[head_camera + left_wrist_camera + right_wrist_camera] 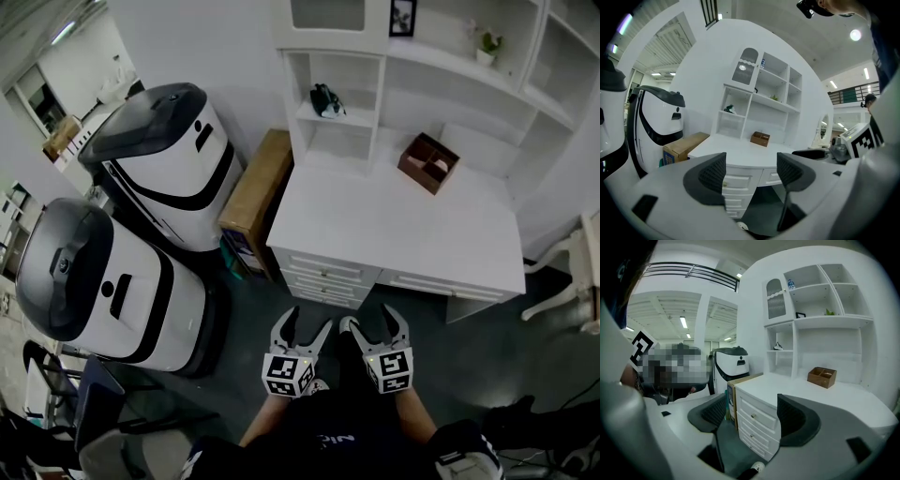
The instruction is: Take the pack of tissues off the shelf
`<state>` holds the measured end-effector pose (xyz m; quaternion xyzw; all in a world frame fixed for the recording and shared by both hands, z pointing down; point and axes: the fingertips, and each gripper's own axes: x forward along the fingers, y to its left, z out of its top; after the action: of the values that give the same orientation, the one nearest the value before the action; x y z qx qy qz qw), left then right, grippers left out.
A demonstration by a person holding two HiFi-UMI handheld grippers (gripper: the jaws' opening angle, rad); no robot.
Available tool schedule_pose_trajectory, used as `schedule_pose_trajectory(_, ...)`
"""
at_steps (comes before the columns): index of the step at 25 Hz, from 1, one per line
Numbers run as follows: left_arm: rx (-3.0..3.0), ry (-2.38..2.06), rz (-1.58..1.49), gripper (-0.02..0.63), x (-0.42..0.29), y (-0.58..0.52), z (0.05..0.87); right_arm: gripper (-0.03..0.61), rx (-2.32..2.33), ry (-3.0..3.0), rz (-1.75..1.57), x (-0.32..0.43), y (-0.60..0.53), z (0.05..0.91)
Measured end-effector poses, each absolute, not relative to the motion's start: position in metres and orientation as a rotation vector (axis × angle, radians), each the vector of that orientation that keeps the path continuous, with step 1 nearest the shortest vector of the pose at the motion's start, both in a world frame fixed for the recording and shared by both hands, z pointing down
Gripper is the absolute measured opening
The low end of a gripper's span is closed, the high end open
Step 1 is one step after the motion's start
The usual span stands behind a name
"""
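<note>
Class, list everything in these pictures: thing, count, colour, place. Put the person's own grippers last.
desk with shelves: one, white, centre
pack of tissues: one, dark and white, left shelf above the desk top
wooden box: one, brown, on the desk top near the back
potted plant: one, green, upper shelf
picture frame: one, black, upper shelf
cardboard box: one, brown, floor, beside the desk's left end
machines: two, white and black, left of the cardboard box
left gripper: one, grey jaws apart, empty, before the desk
right gripper: one, grey jaws apart, empty, beside the left gripper
</note>
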<state>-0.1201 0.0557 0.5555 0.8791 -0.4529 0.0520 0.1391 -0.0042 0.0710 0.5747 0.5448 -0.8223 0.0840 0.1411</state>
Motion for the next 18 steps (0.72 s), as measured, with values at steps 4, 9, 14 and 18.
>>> schedule_pose_trajectory(4,2.514,-1.359,0.15,0.337,-0.12,0.018,0.556,0.337,1.522,-2.407,0.236,-0.001,0.023,0.576)
schedule_pose_trajectory(9,2.465,-1.442,0.16,0.336,-0.12,-0.038,0.555,0.337,1.466,-2.446,0.202,0.001,-0.045,0.568)
schedule_pose_trajectory(14,2.425,-1.485,0.126,0.336,-0.111,-0.093,0.549,0.337,1.391,-2.494,0.145,0.006,-0.112,0.556)
schedule_pose_trajectory(18,2.406,-1.537,0.116,0.334,-0.098,-0.131,0.546,0.336,1.341,-2.517,0.113,0.012,-0.153,0.545)
